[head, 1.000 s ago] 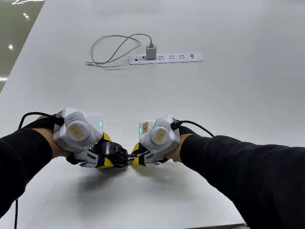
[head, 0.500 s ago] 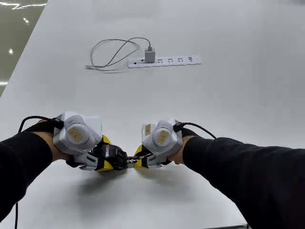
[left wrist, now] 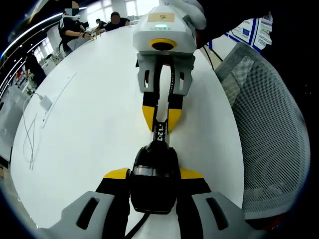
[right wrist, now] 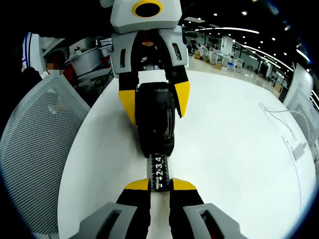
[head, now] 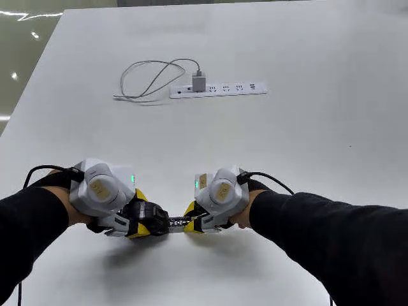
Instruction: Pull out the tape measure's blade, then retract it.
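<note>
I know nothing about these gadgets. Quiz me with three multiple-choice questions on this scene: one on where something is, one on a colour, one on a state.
1. Where does the power strip lie?
A) well beyond the tape measure case
B) right beside it
C) on the floor

2. What colour is the tape measure case?
A) red
B) white
C) black

3. How is the blade?
A) fully retracted
B) a short length out
C) stretched across the table

Answers:
1 A: the head view shows it far up the table.
2 C: the case clamped in the left gripper is black.
3 B: the right gripper pinches the blade a few printed numbers from the case.
</note>
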`<state>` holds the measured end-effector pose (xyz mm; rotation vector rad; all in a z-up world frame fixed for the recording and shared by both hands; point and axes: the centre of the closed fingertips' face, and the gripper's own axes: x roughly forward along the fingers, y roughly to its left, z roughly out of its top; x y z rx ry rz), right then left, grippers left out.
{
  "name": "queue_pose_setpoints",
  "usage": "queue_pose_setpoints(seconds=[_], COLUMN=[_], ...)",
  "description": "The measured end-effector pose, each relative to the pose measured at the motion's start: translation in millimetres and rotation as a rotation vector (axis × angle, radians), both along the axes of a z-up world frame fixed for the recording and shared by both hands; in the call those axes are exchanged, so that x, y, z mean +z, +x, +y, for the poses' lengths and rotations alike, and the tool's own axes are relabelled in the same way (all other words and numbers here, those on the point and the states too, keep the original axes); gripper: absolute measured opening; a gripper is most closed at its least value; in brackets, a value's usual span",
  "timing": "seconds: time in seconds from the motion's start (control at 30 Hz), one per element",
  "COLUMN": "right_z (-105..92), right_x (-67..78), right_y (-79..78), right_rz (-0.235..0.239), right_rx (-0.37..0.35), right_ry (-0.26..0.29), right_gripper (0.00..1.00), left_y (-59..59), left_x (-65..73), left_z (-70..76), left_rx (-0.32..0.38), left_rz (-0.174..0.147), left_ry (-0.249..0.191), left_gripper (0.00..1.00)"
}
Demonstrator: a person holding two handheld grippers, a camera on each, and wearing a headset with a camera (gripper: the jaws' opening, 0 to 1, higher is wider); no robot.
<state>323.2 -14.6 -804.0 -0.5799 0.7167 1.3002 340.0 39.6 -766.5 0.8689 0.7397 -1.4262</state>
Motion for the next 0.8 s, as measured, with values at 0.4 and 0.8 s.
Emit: queue_pose_setpoints(seconds=[0.4,0.8], right_z=[-8.5,-13.5], right_x=[0.5,0.1], right_y=[-0.8,-1.9], right_rz=[0.002,0.011], right_rx=[-0.004,-0.014], right_ry=[0.005,0.0], right_gripper=[0.1,0.1], left_y=[-0.5,0.0], left_x=[-0.3,-0.5], left_z=[-0.2,0.1], left_rx=[-0.002,-0.002], left_rz=[-0.008,-0.01], left_ry=[0.001,0.002], left_gripper=[0.3,0.3])
